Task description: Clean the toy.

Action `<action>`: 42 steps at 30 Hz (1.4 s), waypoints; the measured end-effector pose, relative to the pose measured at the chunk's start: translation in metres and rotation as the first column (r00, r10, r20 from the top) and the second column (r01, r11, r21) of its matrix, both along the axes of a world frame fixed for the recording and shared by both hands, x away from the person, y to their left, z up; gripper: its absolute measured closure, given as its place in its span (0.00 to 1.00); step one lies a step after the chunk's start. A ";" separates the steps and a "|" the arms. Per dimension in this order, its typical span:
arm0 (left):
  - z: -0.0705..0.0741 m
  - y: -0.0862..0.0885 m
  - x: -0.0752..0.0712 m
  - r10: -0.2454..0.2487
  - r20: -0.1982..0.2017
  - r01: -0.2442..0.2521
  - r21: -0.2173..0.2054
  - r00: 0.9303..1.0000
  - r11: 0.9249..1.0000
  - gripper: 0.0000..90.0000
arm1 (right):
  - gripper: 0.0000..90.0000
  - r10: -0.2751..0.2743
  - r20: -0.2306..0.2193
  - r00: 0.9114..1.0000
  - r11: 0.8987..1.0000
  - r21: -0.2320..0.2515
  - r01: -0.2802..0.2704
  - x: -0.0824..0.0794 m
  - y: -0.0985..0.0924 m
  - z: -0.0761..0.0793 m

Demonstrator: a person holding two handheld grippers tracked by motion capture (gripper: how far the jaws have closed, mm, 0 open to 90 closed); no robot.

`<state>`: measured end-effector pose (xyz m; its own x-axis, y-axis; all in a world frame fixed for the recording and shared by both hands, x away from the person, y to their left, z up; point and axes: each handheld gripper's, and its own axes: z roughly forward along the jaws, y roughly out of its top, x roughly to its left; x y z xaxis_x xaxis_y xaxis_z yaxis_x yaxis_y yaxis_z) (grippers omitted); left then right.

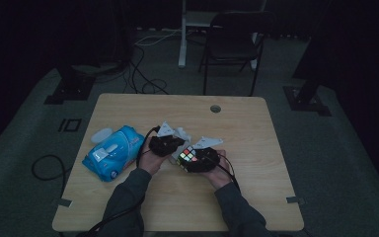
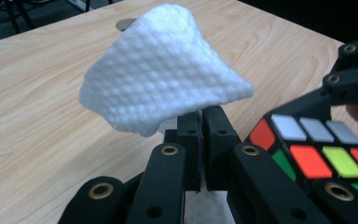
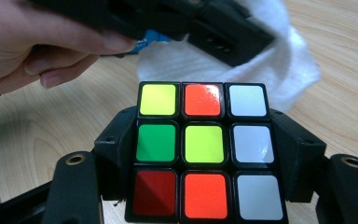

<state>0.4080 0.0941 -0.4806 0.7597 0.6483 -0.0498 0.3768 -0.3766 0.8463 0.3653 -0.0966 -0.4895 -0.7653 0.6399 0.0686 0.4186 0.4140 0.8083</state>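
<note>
Between the closed jaws of the left tool (image 2: 199, 122), a white wipe (image 2: 163, 70): soft, dimpled all over in a fine embossed grid, pinched at its lower edge and billowing up and outward into a rough cone. Just to the right of that tool, touching close to its linkage, a puzzle cube (image 2: 317, 149) with glossy coloured squares set in a black frame. In the right tool (image 3: 205, 154), the same cube (image 3: 205, 149), clamped by its two sides between the black jaws, one face turned squarely up: yellow, orange and white along the far row, green, yellow and white across the middle, red, orange and white nearest. Stickers smooth and shiny, catching small glints of light; corners of each square rounded. Just beyond the cube from the right tool, the crumpled wipe (image 3: 279, 60) again, with the left tool's matte black jaw over it and a hand (image 3: 37, 42) wrapped round the tool body. Under both tools, a pale wooden table (image 1: 256, 128) with a straight light grain and rounded corners, a small round grommet (image 1: 215, 108) well beyond them. Well to the left of the left tool (image 1: 165, 144), a blue soft-plastic wipes packet (image 1: 113, 152), puffy and creased, with a pale oval lid (image 1: 101, 134) lying just beyond it. Right tool (image 1: 197, 158) and cube (image 1: 188, 156) near the table's middle, both tools side by side.
</note>
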 end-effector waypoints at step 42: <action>0.013 -0.022 0.000 -0.056 -0.001 0.056 -0.047 0.998 0.997 0.97 | 0.38 0.162 0.067 0.985 0.986 -0.040 -0.159 -0.011 0.020 -0.004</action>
<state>0.4079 0.0721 -0.4676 0.7946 0.6017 -0.0811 0.3582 -0.3567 0.8628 0.3544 -0.0771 -0.4934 -0.8606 0.5093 -0.0085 0.2872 0.4991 0.8176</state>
